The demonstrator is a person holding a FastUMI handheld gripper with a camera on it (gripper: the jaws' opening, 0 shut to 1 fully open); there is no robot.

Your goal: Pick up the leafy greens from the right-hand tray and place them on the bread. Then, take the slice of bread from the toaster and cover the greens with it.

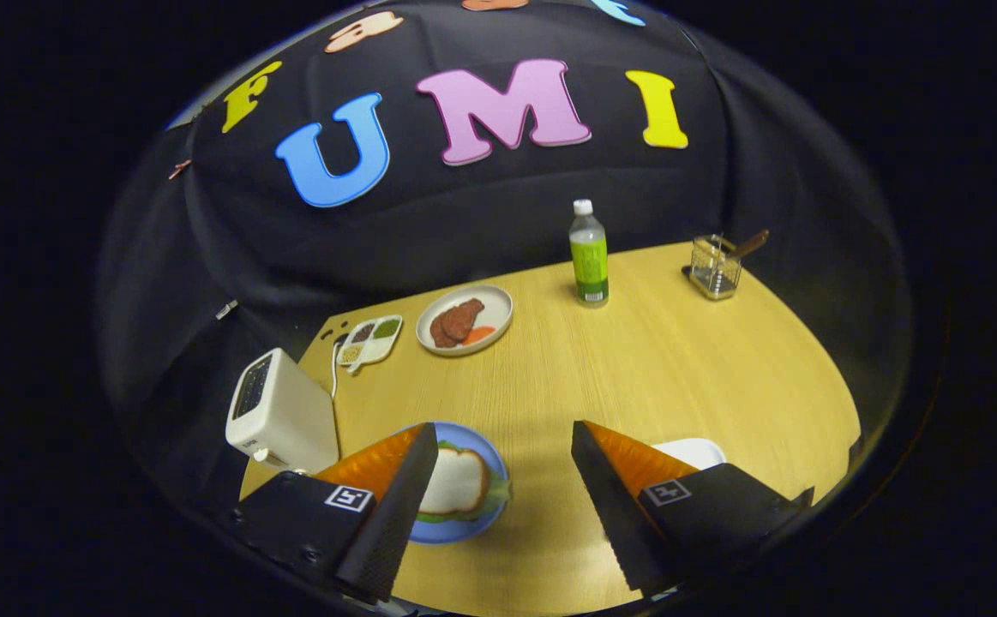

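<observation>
Gripper (498, 480) — fingers spread wide, nothing held, poised above the wooden table (678, 368). Slice of bread (455, 482) — lies just inside the left finger on the blue plate (474, 527), leafy greens (491, 499) showing under its edge; sandwich looks covered. Toaster (279, 417) — beyond the left finger, slots up. White tray (693, 450) — behind the right finger. Judged: task near complete; retreat next.

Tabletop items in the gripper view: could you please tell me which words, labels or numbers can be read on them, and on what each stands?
None can be read.
Green-labelled bottle: print too small to read.
Toaster: small dark mark low on its front, blurred.
Gripper, open and holding nothing: square coded markers, no words.
</observation>
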